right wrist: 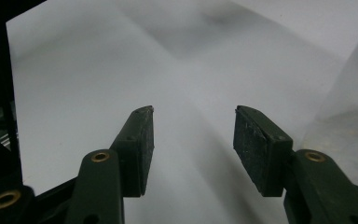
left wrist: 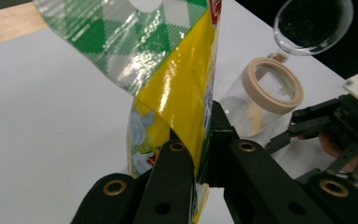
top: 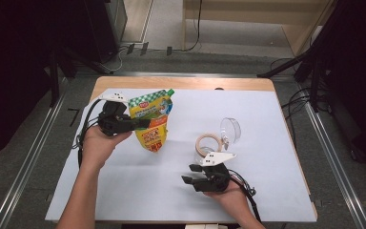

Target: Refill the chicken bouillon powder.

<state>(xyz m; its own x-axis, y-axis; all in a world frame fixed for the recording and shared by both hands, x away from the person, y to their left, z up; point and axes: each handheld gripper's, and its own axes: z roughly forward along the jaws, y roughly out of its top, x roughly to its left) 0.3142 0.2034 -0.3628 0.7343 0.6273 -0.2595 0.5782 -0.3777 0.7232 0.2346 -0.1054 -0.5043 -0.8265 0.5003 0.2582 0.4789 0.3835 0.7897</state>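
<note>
Left claw clamps yellow-green pouch; right claw apart, empty, near open jar on white table

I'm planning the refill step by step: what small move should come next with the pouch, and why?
Probably carry the pouch toward the open jar. The left claw is shut on the pouch, the jar's lid is swung back, and the right claw stands open beside the jar, holding nothing.

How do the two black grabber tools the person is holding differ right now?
The left gripper is shut on the yellow-and-green pouch, pinching it near its middle; the right gripper is open with nothing between its pads. The left gripper holds its pouch near the table's far left part, while the right gripper sits low near the front edge, beside the open glass jar. Both are black, two-jawed and hand-held.
</note>
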